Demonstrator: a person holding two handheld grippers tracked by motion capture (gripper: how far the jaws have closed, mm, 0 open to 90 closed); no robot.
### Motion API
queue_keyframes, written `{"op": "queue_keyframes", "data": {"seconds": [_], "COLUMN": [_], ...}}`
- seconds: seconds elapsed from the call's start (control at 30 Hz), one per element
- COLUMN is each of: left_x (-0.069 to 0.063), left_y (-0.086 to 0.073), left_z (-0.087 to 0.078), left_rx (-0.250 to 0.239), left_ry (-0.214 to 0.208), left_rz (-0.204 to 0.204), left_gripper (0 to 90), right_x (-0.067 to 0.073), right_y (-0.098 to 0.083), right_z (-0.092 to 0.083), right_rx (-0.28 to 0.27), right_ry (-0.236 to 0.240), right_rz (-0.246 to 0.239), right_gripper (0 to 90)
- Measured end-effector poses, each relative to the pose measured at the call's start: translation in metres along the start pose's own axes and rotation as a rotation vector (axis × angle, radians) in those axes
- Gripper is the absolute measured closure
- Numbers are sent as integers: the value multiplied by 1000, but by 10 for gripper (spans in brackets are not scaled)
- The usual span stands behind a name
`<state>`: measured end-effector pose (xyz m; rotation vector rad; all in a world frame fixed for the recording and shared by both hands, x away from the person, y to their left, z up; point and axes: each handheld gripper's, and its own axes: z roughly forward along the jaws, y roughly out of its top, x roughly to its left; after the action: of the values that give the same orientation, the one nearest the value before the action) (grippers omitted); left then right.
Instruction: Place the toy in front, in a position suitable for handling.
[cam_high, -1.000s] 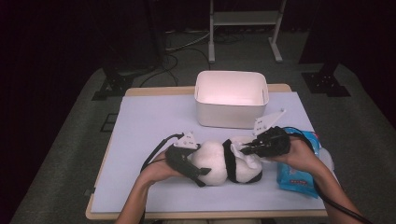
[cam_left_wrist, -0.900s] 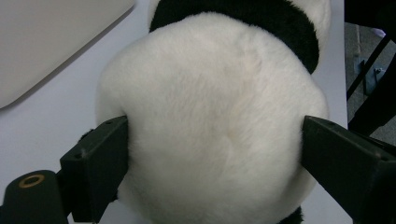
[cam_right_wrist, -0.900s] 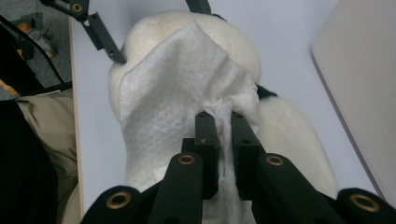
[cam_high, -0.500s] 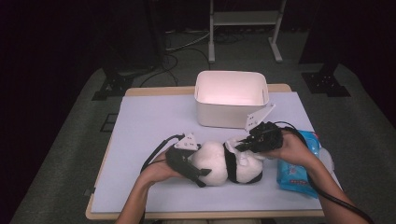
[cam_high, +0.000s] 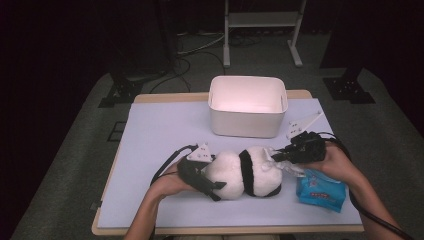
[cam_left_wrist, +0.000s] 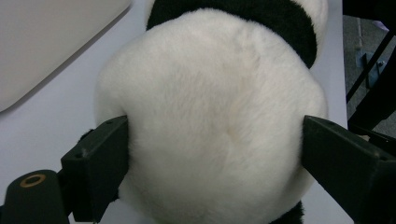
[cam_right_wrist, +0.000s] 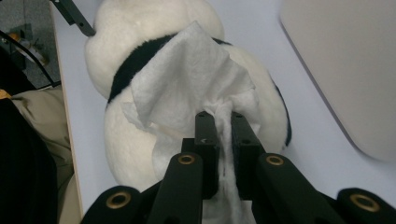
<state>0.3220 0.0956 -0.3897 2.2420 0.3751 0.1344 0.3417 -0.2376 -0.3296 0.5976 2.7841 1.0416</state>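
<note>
Right gripper view: pinched tissue; high view: tissue pack.

Hand-held gripper pinches tissue over plush panda.

A lab/studio setup. Dark room w/ metal stand legs & floor cables. Lone lit tabletop.

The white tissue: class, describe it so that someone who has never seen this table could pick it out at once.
Start at the white bin at the back of the table, then come forward to the panda toy. At its right end, the right gripper pinches a tissue. It is thin and crumpled, unlike the furry toy or the blue packet beside it.
</note>
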Motion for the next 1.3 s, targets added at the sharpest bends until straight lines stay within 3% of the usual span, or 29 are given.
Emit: {"op": "queue_keyframes", "data": {"seconds": [0.17, 0.43, 0.9, 1.03, 1.3], "left_x": [0, -2, -3, -2, -2], "left_y": [1, 2, 0, 0, 0], "left_z": [0, 0, 0, 0, 0], "left_rx": [4, 11, 9, 4, -3], "left_ry": [4, 9, 11, 7, 5], "left_rz": [10, 20, 18, 18, 12], "left_gripper": [104, 104, 103, 103, 103], "right_x": [-4, -7, 11, 14, 1], "right_y": [-1, 24, 67, 66, 43], "right_z": [-1, 13, 58, 56, 35], "right_rx": [5, 31, 87, 88, 44], "right_ry": [-1, 16, 57, 48, 31], "right_rz": [10, -17, -113, -125, -64], "right_gripper": [837, 837, 836, 836, 836]}}
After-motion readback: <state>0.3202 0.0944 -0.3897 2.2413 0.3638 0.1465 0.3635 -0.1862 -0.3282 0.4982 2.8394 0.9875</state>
